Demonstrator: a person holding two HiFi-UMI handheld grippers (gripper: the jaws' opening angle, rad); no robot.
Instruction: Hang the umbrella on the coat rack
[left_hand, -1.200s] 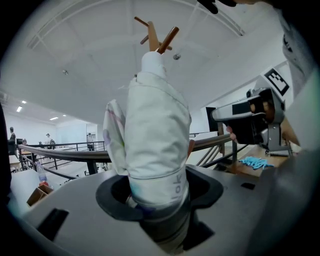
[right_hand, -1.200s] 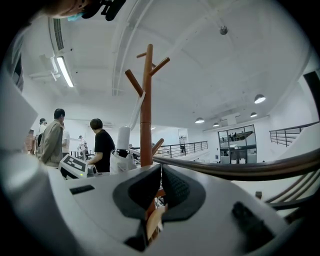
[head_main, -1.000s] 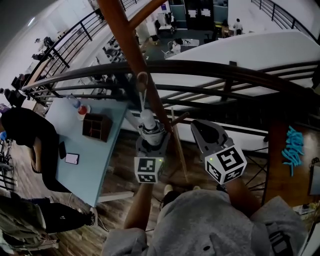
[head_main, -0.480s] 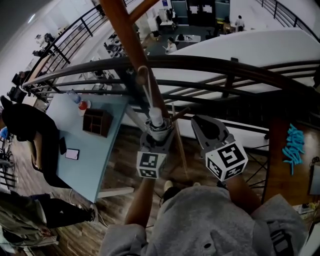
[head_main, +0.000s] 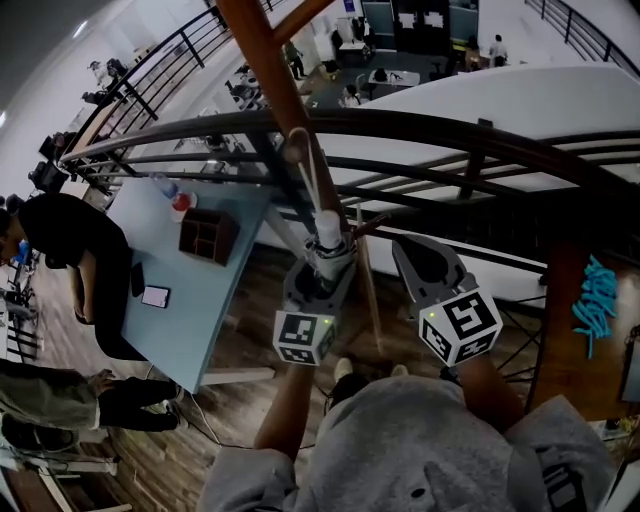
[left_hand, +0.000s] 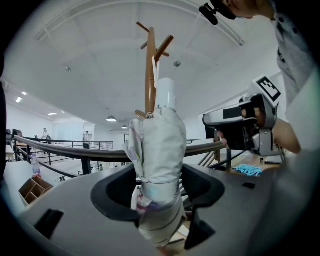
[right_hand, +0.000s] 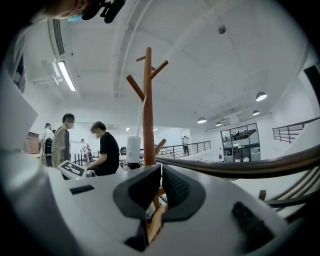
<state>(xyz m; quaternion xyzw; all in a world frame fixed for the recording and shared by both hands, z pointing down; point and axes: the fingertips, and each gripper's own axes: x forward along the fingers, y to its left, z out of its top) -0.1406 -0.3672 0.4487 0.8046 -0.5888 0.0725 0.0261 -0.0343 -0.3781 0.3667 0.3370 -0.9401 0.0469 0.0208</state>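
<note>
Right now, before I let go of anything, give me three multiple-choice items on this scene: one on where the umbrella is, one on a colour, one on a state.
1. Where is the umbrella?
A) between the jaws of the left gripper
B) lying on the blue table
C) lying on the floor

2. What colour is the pole of the coat rack?
A) white
B) brown
C) black

3. How do the jaws of the right gripper stand?
A) wide apart
B) closed on the umbrella
C) together, with nothing between them

Answers:
1 A: the left gripper view shows the folded umbrella upright between that gripper's jaws, which are opening.
2 B: both gripper views show a brown wooden pole with pegs.
3 C: the right gripper view shows the pads nearly meeting and holding nothing.
</note>
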